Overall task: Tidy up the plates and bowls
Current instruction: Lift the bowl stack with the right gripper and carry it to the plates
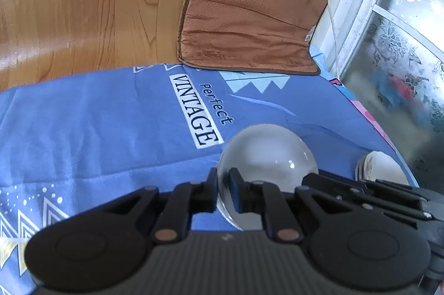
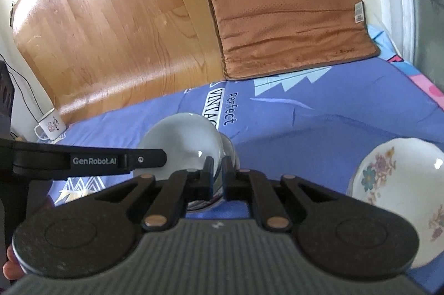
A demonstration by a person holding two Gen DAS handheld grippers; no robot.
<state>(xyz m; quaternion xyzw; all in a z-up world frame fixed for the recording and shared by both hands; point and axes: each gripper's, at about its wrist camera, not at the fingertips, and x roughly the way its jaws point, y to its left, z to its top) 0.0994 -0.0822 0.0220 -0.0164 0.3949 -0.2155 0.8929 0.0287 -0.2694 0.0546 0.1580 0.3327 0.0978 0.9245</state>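
Note:
A clear glass bowl (image 1: 266, 159) hangs tilted just above the blue printed sheet (image 1: 97, 114). My left gripper (image 1: 223, 184) is shut on its left rim, the glass pinched between the pads. In the right wrist view my right gripper (image 2: 217, 172) is shut on the right rim of the glass bowl (image 2: 180, 145), with a second glass curve just behind it; I cannot tell if that is another bowl. The left gripper (image 2: 162, 156) reaches in from the left, and the right gripper (image 1: 308, 178) shows beside the bowl. A white floral bowl (image 2: 396, 184) lies on the sheet to the right.
A brown cushion (image 2: 285, 3) lies at the far edge of the sheet, with a white cable across it. A wooden board (image 2: 111, 31) leans behind. An enamel mug (image 2: 51, 125) stands at the far left. A frosted glass door (image 1: 402, 31) borders the right side.

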